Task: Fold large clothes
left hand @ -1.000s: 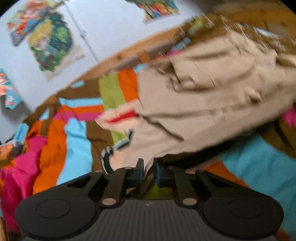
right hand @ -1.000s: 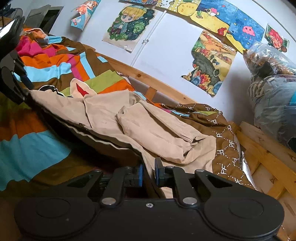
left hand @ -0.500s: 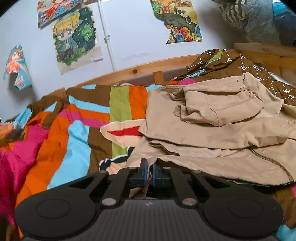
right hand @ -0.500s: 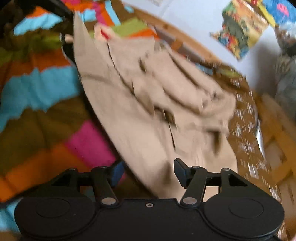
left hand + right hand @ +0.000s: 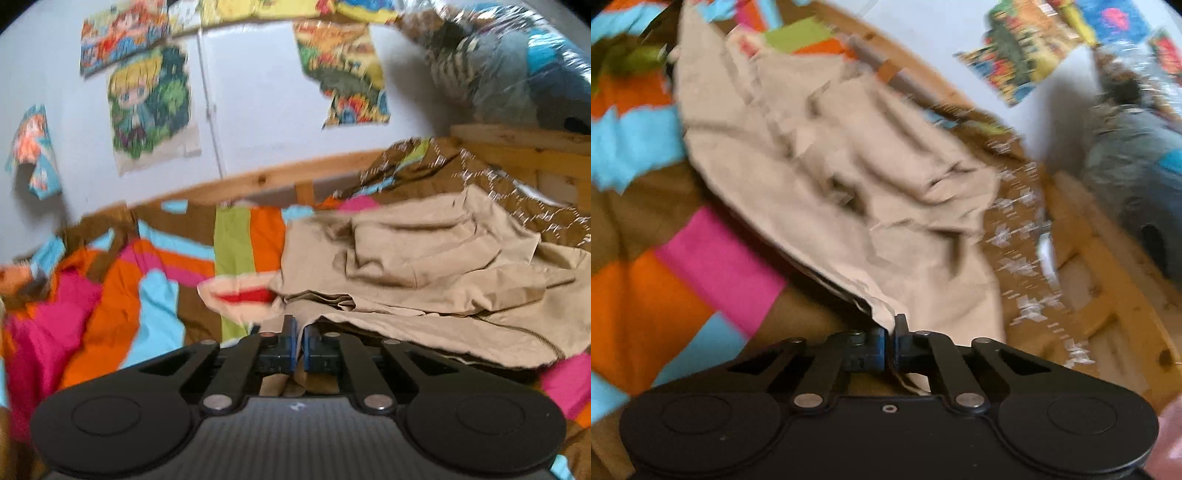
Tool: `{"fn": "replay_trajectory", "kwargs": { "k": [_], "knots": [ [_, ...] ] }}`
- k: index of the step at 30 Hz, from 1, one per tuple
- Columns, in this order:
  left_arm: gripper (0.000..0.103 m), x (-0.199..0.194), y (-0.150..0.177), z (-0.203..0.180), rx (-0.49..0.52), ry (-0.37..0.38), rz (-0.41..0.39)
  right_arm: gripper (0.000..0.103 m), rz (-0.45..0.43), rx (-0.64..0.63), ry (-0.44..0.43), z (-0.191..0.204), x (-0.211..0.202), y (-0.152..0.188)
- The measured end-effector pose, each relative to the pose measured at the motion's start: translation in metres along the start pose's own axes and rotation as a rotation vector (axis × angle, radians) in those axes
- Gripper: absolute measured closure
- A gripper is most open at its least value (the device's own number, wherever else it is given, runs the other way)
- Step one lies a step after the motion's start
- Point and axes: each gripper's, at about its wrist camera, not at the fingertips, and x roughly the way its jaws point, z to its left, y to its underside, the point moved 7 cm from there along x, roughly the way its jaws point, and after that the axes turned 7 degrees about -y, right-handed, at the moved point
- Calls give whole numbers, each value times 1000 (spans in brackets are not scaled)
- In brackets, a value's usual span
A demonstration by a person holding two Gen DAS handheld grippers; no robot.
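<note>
- The left gripper [image 5: 300, 338] was closed down to a thin slit, with a fold of the beige jacket [image 5: 424, 266] pinched at its near hem. So little cloth sat between the pads that a sharp tug looked likely to pull it free.
- The right gripper [image 5: 891, 338] was likewise nearly closed and clamped on another edge of the jacket [image 5: 831, 177], with a stray thread or cord trailing below the jaws. That loose end could snag in the linkage.
- Both grips appeared to be on outer edges only. Whether each caught one layer or several could not be told; if only the top layer was held, the underside would probably sag and spoil the fold line.
- The jacket lay bunched on the bed, on the striped bedspread [image 5: 110, 295], its upper part heaped in rumpled layers and an open zipper [image 5: 532, 332] running along one front edge. Folding over that heap would likely trap creases, and the zipper teeth might catch the fabric.
- The right view was heavily blurred, which suggested fast motion; at speed, the two grippers could pull unevenly and skew the garment.
- The far side rested against the brown patterned quilt [image 5: 480, 173] near the wooden bed rail [image 5: 258, 181]. Dragging outward might haul the quilt along or hook cloth on the rail.
</note>
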Motion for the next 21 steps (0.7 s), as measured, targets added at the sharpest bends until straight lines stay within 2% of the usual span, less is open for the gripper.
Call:
{"fn": "replay_trajectory", "kwargs": {
  "k": [4,8,13,17,19,21],
  "knots": [
    [99,-36,-15,19,9,18,-42,102,-79,40,62,-21,-38,-24],
    [99,-75,-16,46,-3,72,7,102,-117,-4,90,-30,-83,-39],
    [99,-109,-19,66,12,132,40,102,-145,-76,55,-26,-152,-46],
    [99,-100,-29,61,59,156,60,101,-152,-73,8,-25,-186,-54],
    [99,-83,-36,53,102,143,63,101,-156,-37,-14,-27,-187,-61],
    [99,-58,-45,47,120,132,87,101,-157,-33,6,-32,-174,-68]
  ]
}}
